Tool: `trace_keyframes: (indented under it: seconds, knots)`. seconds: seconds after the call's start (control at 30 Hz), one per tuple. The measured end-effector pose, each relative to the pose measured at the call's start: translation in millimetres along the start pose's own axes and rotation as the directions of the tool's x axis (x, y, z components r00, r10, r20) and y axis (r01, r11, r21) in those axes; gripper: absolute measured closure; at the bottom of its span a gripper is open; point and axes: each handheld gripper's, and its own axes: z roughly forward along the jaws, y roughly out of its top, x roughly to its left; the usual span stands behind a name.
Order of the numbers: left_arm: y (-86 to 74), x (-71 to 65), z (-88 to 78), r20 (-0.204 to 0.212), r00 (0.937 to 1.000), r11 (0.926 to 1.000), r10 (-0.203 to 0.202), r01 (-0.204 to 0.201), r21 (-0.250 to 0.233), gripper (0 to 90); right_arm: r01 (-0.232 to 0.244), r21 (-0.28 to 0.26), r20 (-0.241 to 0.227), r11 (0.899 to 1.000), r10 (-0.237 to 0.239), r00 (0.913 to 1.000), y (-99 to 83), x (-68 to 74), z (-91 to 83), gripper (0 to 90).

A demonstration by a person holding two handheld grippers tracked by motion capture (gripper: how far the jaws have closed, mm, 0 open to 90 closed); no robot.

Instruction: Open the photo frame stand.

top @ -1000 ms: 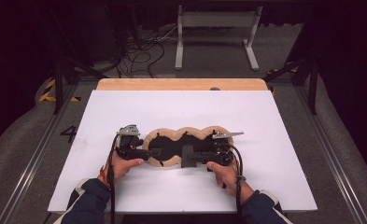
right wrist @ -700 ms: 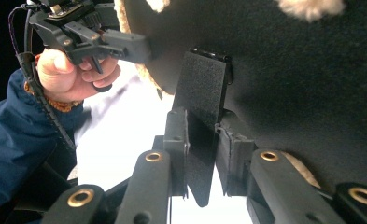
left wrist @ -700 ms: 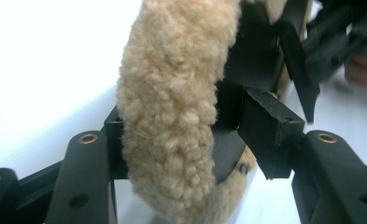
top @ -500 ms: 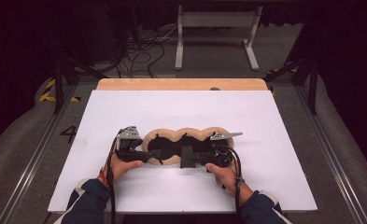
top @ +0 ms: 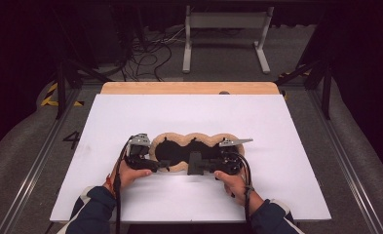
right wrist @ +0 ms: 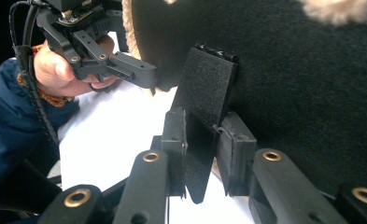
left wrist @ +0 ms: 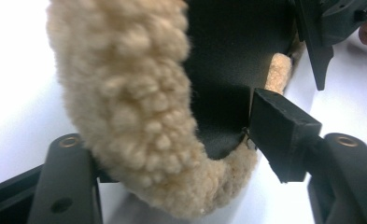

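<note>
While the right tongs (right wrist: 201, 154) pinch the black strap tab (right wrist: 204, 88) flat between their pads, they anchor the fleece-edged black pad (top: 191, 152) so it cannot slide on the white surface (top: 277, 117). From the right gripper view the tab rises from the jaws toward twelve o'clock, where it joins the dark felt body. The left tongs (left wrist: 181, 154) stand spread astride the woolly rim (left wrist: 134, 112); their jaws have just been opening, and the right-hand pad (left wrist: 284, 133) sits apart from the fleece, near the black inner face, so nothing is squeezed there. That loosened stance reads as a release or a regrip at the pad's end, made safe by the other hand's hold. In the high view the pad lies lengthwise just below the sheet's middle, with the left gripper (top: 143, 158) at its nine o'clock end and the right gripper (top: 218, 165) at about five o'clock of its centre, the person's hands entering from six o'clock.
</note>
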Motion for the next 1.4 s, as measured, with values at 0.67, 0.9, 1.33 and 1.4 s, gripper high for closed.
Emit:
trace_keyframes:
  seconds: [0.67,0.9,1.33,1.4]
  knots:
    - [4.0,-14.2,2.3,-0.165,0.9805,0.9911,0.107,-0.118,-0.061,43.2,-0.001,-0.021,0.06,1.0,0.002,0.9982,4.0,-4.0,-8.1,77.1]
    - [0.3,-13.3,-1.0,-0.135,0.9837,0.9901,0.119,-0.128,-0.058,46.0,0.02,-0.012,0.069,1.0,-0.019,0.9974,2.7,-2.4,-8.3,76.7]
    - [-0.6,-16.0,0.1,-0.158,0.9758,0.9879,0.151,-0.154,-0.012,45.8,0.089,0.001,0.093,0.996,-0.089,0.9917,-0.5,1.3,-6.9,75.4]
    - [-0.5,-17.8,0.5,-0.164,0.9736,0.9869,0.158,-0.161,-0.006,46.5,0.095,0.003,0.096,0.995,-0.095,0.9908,-0.8,1.7,-6.8,75.4]
